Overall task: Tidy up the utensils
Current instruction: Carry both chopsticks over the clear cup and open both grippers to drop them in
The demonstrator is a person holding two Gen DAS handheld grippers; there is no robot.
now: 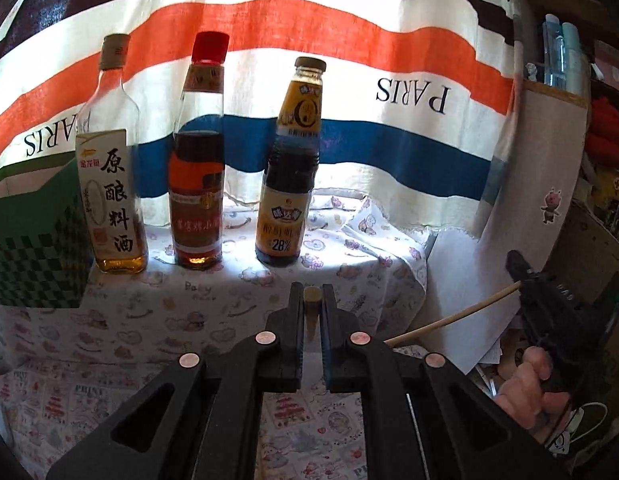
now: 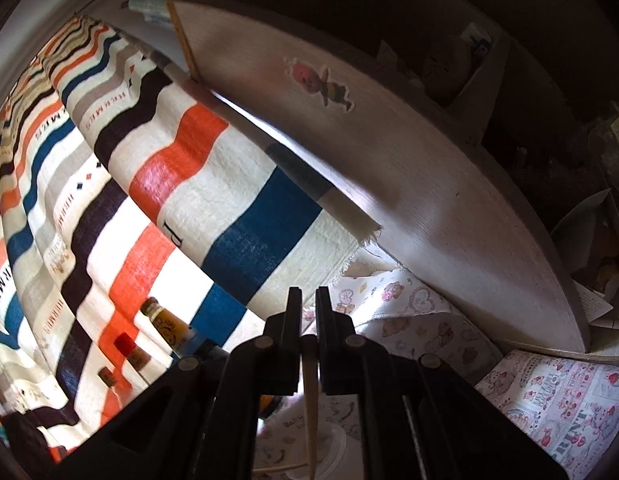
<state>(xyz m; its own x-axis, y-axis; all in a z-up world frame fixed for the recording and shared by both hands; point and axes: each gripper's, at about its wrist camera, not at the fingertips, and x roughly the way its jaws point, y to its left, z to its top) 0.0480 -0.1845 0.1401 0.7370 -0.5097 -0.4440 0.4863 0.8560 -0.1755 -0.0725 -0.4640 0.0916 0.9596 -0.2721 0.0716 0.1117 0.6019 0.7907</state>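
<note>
My left gripper point(image 1: 312, 296) is shut on a short wooden handle point(image 1: 312, 310) that stands upright between its fingers, above the patterned tablecloth point(image 1: 149, 320). My right gripper point(image 2: 308, 300) is shut on a thin wooden chopstick point(image 2: 310, 392), which runs back down between the fingers. In the left wrist view the right gripper point(image 1: 549, 312) shows at the right edge, held in a hand, with the chopstick point(image 1: 453, 316) slanting down to the left. A translucent cup point(image 2: 337, 452) sits below the chopstick in the right wrist view.
Three sauce bottles stand at the back: a cooking wine bottle point(image 1: 113, 184), a red-capped bottle point(image 1: 199, 168) and a dark soy bottle point(image 1: 289, 184). A green checked box point(image 1: 33, 248) is at the left. A striped curtain point(image 1: 269, 60) hangs behind. A wooden shelf side point(image 2: 389, 160) stands at the right.
</note>
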